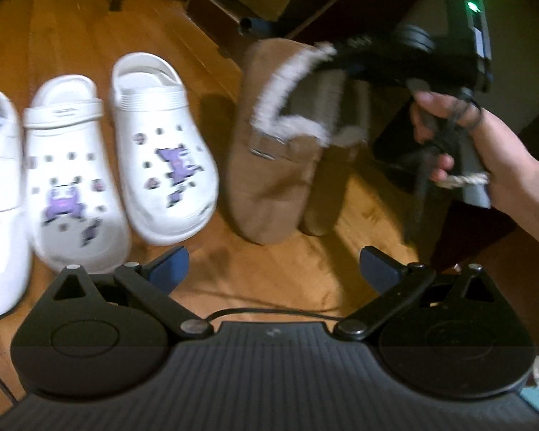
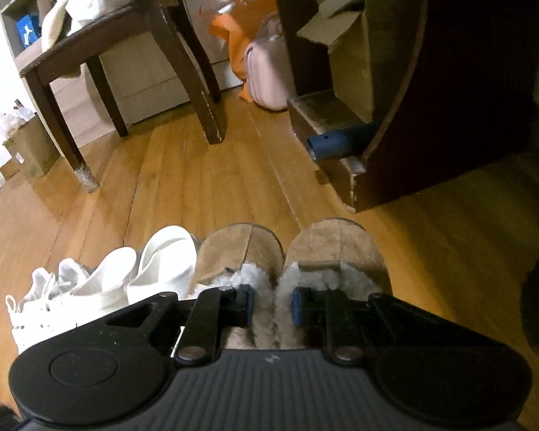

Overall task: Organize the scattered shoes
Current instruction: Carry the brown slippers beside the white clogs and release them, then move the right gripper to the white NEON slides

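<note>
Two tan fleece-lined slippers (image 1: 269, 165) lie side by side on the wood floor, right of a pair of white clogs (image 1: 161, 151) with purple charms and a white sneaker (image 1: 0, 194). My right gripper (image 1: 327, 68) is shut on the fleece edges of both slippers; in the right wrist view it (image 2: 271, 303) pinches the fleece (image 2: 266, 287) where the two slippers (image 2: 240, 251) meet. My left gripper (image 1: 273, 269) is open and empty, just short of the slippers' toes.
A dark chair (image 2: 125, 54) with cloth on it stands at the back left. A dark cabinet base (image 2: 413, 107) with a cardboard box and a blue tube (image 2: 337, 140) is at the right. An orange bag and a pink case (image 2: 266, 68) sit behind.
</note>
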`<action>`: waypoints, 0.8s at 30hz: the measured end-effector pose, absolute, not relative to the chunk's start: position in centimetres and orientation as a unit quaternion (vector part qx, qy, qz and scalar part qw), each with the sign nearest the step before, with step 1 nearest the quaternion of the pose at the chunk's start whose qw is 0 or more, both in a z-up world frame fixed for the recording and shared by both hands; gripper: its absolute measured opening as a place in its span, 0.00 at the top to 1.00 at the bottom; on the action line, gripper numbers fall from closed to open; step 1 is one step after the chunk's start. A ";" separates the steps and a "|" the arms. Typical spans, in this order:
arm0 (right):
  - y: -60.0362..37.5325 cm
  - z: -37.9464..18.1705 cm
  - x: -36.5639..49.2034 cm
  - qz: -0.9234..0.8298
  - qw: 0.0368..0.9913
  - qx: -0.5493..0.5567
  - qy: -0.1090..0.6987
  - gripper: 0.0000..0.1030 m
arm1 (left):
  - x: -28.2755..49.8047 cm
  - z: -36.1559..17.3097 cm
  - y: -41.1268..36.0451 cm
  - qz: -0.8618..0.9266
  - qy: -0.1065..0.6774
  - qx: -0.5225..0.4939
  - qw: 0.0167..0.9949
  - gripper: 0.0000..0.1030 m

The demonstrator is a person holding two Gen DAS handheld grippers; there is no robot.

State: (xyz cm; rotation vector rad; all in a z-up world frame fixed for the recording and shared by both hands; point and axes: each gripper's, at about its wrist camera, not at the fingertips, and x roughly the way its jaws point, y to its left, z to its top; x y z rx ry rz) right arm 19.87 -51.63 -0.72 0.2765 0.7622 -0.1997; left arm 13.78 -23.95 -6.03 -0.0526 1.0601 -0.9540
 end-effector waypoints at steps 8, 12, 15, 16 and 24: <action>-51.0 -3.0 28.8 -0.108 0.898 0.131 0.406 0.41 | 15.2 -7.7 -27.6 -0.416 0.498 0.000 0.761 0.00; -52.2 -3.2 28.5 -0.112 0.882 0.215 0.405 0.34 | 15.3 -8.0 -28.5 -0.398 0.500 0.030 0.769 0.00; -52.1 -3.4 26.8 -0.099 0.879 0.221 0.411 0.34 | 14.4 -7.6 -28.1 -0.393 0.500 0.034 0.771 0.00; -51.9 -3.4 26.0 -0.097 0.880 0.214 0.412 0.34 | 14.2 -7.5 -27.9 -0.393 0.501 0.033 0.770 0.00; -49.7 -1.7 20.6 -0.058 0.871 0.253 0.416 0.34 | 11.7 -6.2 -23.6 -0.364 0.501 0.039 0.784 0.00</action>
